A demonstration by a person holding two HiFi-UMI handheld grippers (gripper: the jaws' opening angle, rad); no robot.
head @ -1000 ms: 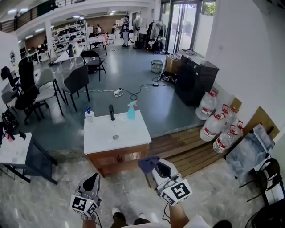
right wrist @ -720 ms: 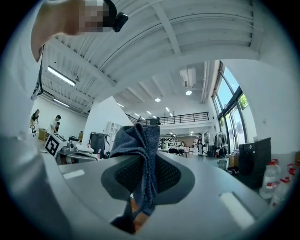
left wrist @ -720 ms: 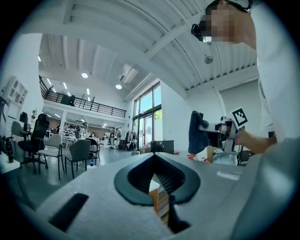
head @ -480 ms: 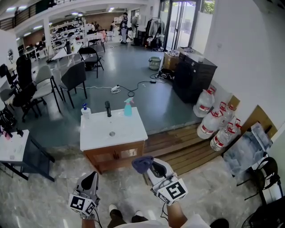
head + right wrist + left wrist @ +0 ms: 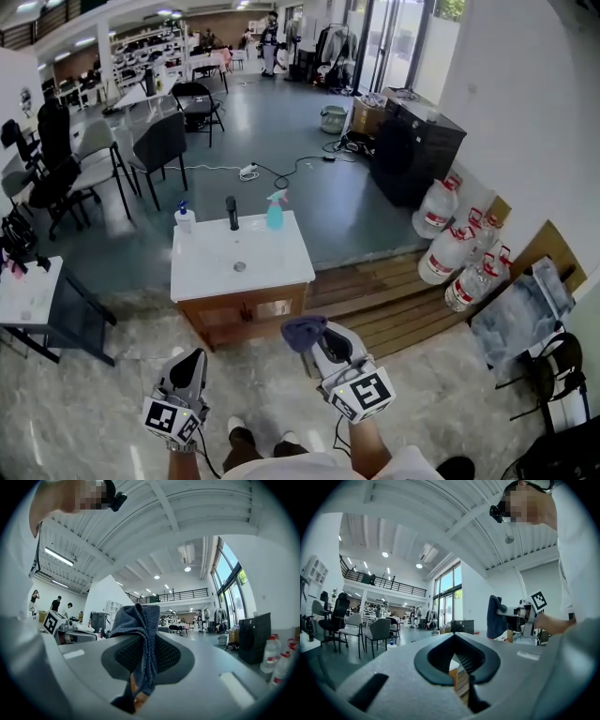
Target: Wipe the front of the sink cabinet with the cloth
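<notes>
The sink cabinet (image 5: pixel 246 316) has a wooden front and a white top (image 5: pixel 211 275); it stands on the floor ahead of me. My right gripper (image 5: pixel 315 336) hovers just short of the cabinet's front right corner, shut on a dark blue cloth (image 5: pixel 302 330) that bunches over its tip. In the right gripper view the cloth (image 5: pixel 138 620) hangs pinched between the jaws. My left gripper (image 5: pixel 194 361) is lower left, apart from the cabinet, shut with nothing in it. The left gripper view shows the cloth (image 5: pixel 494 617) off to its right.
On the sink top stand a black faucet (image 5: pixel 232 212), a blue spray bottle (image 5: pixel 276 211) and a white soap bottle (image 5: pixel 185 218). Wooden pallets (image 5: pixel 384 302) lie to the right, with water jugs (image 5: pixel 452 262) beyond. A dark table (image 5: pixel 66 323) stands at the left.
Both grippers hold nearly the same pose, the right one still gripping the cloth. The view has shifted slightly and the right gripper has drifted a little left.
</notes>
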